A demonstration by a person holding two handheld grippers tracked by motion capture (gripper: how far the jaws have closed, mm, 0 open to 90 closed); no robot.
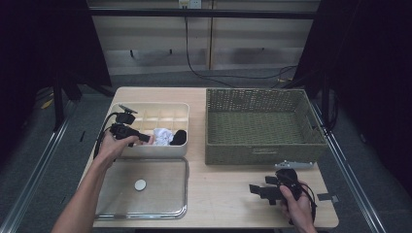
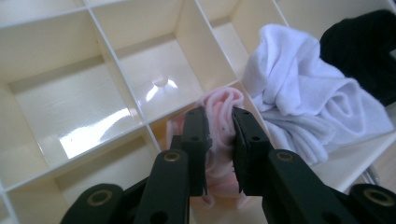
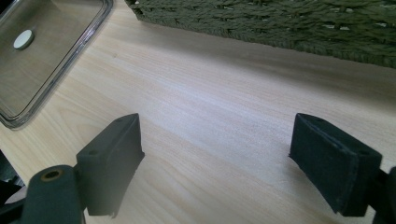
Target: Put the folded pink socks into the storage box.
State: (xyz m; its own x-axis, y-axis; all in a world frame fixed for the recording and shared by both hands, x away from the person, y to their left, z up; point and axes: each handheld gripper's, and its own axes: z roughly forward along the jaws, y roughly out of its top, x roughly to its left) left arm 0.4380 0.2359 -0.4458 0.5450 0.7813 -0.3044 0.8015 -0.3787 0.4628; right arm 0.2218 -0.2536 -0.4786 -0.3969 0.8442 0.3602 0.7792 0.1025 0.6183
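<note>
A cream divided organizer box (image 1: 145,109) stands at the table's left. My left gripper (image 2: 218,116) reaches into one of its front compartments and is shut on a rolled pink sock (image 2: 220,99), whose fabric is squeezed between the pads. Beside it lie a bundled white sock (image 2: 299,93) and a black sock (image 2: 359,46). In the high view the left gripper (image 1: 143,138) sits just left of the white sock (image 1: 163,136) and the black sock (image 1: 179,137). My right gripper (image 1: 253,190) rests low over the bare table at the front right; its jaws (image 3: 217,126) stand wide open, holding nothing.
A green woven basket (image 1: 262,153) stands at the right, just beyond the right gripper, its wall (image 3: 280,23) close ahead. A clear lid (image 1: 163,196) with a white disc (image 1: 140,184) lies in front of the organizer. Several organizer compartments (image 2: 70,107) hold nothing.
</note>
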